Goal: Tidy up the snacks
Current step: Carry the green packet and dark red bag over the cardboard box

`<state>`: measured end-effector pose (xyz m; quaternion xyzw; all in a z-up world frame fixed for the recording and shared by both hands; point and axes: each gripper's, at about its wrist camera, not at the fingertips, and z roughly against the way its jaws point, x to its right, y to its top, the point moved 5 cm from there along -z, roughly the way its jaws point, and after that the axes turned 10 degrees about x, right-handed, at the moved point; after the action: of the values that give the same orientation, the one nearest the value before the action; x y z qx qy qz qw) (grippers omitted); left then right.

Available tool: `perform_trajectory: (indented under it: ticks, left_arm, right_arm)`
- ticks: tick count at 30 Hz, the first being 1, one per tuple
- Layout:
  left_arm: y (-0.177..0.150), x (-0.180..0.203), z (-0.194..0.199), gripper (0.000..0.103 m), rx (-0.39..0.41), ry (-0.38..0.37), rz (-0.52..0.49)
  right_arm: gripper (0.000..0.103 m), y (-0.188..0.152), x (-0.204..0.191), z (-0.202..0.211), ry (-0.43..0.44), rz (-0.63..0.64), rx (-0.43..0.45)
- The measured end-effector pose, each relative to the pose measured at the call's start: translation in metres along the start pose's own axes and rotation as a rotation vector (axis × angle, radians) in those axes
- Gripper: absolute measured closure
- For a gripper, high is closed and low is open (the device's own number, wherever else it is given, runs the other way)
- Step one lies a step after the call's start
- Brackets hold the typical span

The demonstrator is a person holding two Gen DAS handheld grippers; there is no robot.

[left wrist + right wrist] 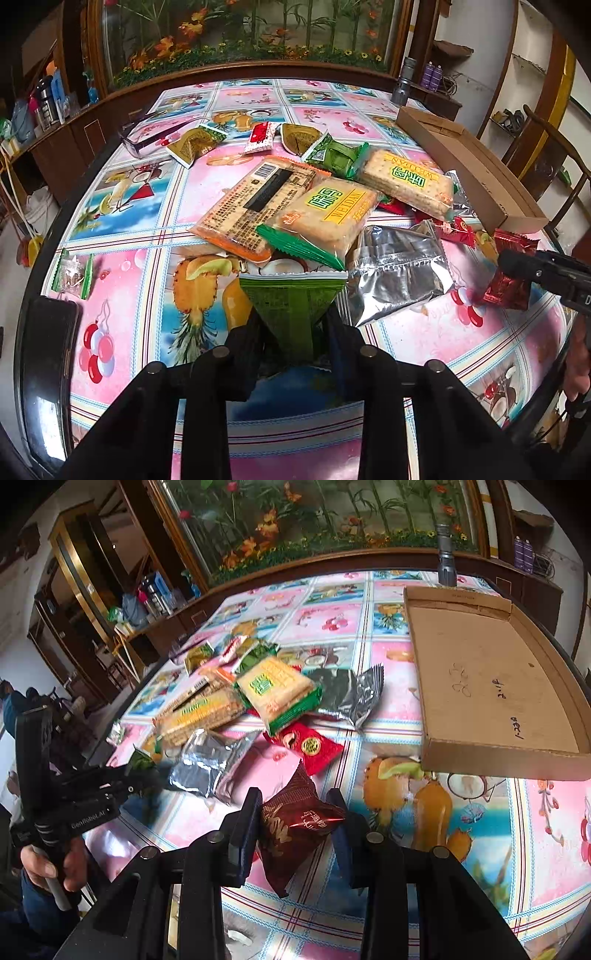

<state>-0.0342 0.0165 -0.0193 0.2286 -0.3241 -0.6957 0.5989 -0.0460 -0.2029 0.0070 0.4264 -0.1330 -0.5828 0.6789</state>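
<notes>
The left gripper (291, 325) has its fingers (245, 354) clamped on a green snack packet (293, 306), pinching the packet's narrow near end while its wide end fans out toward the pile. The right gripper (295, 823) has its fingers (245, 830) clamped on a dark red snack packet (295, 823), which sits tilted between them, one corner pointing up and away, the other hanging down toward the counter (406, 867).

Just beyond the green packet lies a heap of snacks on the flowered cloth: a cracker pack with a yellow label (327, 218) resting on an orange-edged pack turned barcode side up (255, 206), and a second cracker pack (406, 182) further right. A silver foil bag (395, 273) lies to the right of the green packet, touching the heap. A small clear packet with green edges (72, 273) lies alone well to the left.

From the right wrist view, a bright red packet with a gold seal (310, 747) lies just beyond the held dark red one. A shallow cardboard tray (576, 716) sits at the far right of the counter with no snack inside it.
</notes>
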Motion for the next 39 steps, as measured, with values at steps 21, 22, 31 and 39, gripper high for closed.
perform_trajectory:
  ticks: [21,22,31,39]
  left_arm:
    - [0.081,0.067,0.018,0.073,0.094,-0.159,-0.036]
    - [0.087,0.074,0.017,0.073,0.099,-0.166,-0.041]
    - [0.16,0.155,-0.018,0.073,0.116,-0.268,-0.064]
    - [0.195,0.233,-0.095,0.073,0.05,-0.334,-0.059]
  right_arm:
    - [0.064,0.087,0.058,0.025,-0.016,-0.143,0.178]
    - [0.064,0.098,0.065,0.025,-0.026,-0.158,0.198]
    - [0.065,0.179,0.145,0.011,-0.1,-0.303,0.345]
    - [0.065,0.169,0.242,-0.013,-0.146,-0.469,0.314]
